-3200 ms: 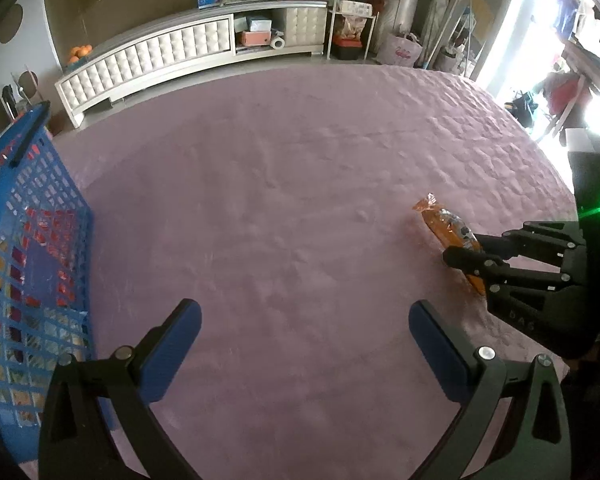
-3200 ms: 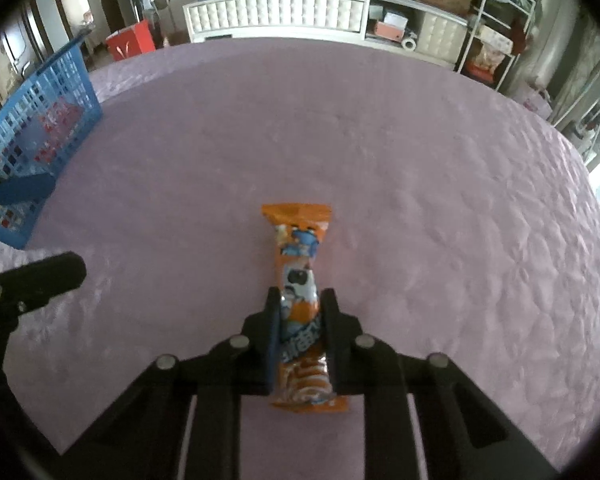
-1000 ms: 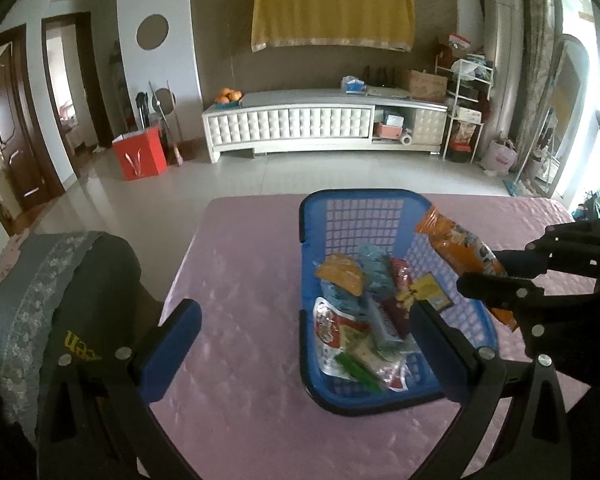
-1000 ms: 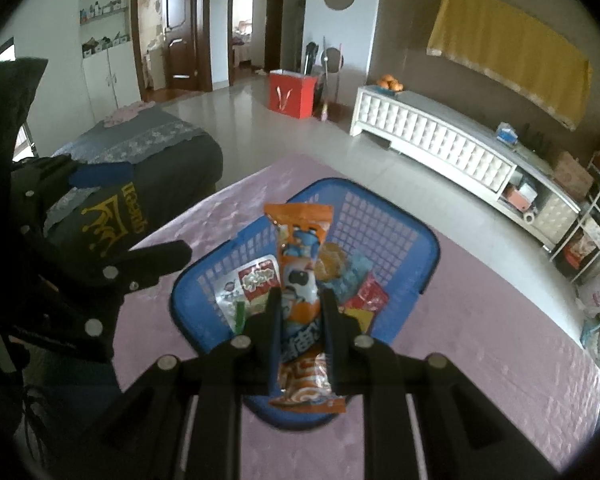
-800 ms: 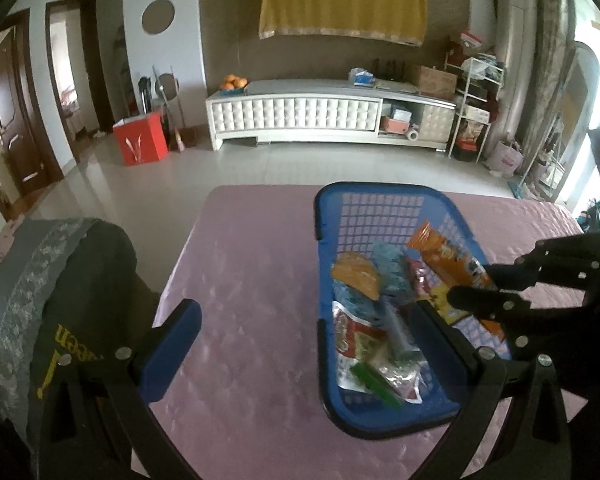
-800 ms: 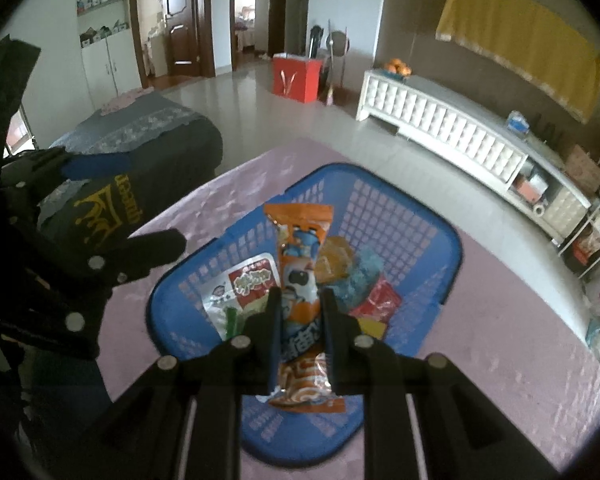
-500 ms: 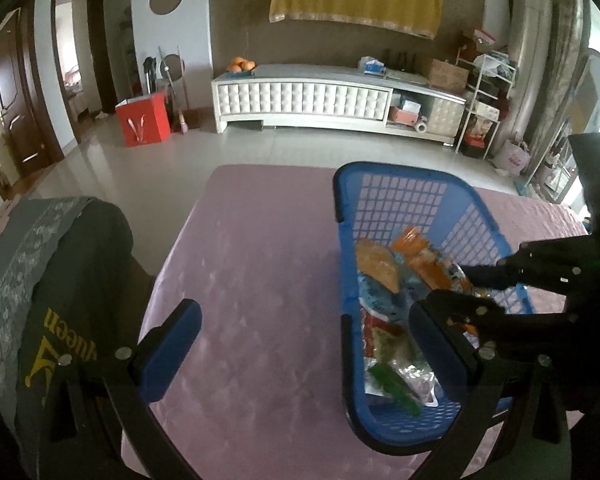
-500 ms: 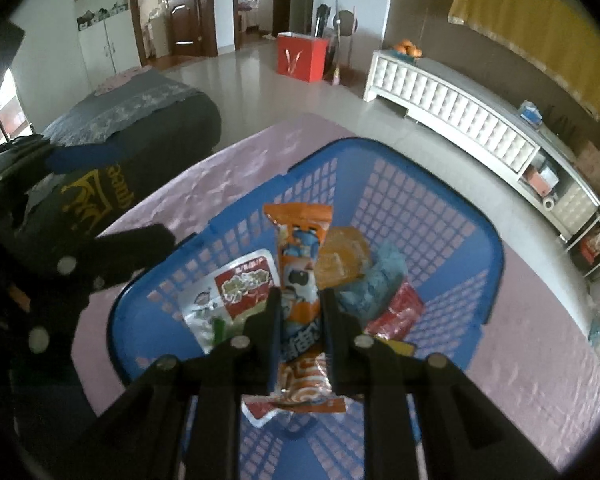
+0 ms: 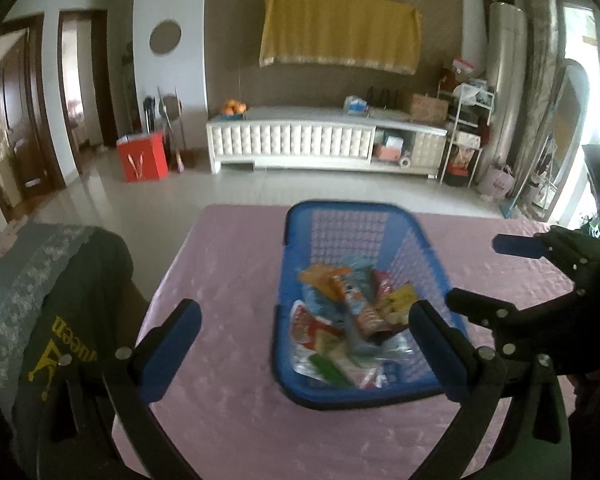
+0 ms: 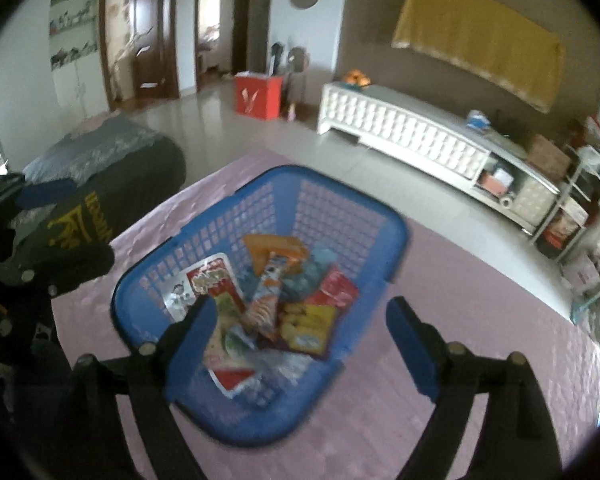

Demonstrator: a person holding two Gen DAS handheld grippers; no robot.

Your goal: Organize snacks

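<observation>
A blue plastic basket [image 9: 380,398] [image 10: 396,236] stands on the pink tablecloth and holds several snack packets. The orange snack bar [image 10: 266,298] [image 9: 356,304] lies on top of the pile, free of any gripper. My right gripper [image 10: 300,332] is open and empty, above the basket's near side; it also shows in the left wrist view [image 9: 488,276] at the right. My left gripper [image 9: 304,340] is open and empty, above the table left of the basket.
A dark chair with a grey lace cover [image 9: 52,292] [image 10: 100,176] stands at the table's left edge. The pink table [image 9: 228,272] ends just behind the basket. A white cabinet [image 9: 292,140] and a red bag [image 9: 142,156] stand across the floor.
My right gripper has opened and let go of the orange snack bar, which now lies in the basket. The right gripper has drawn back and up. The left gripper stayed open.
</observation>
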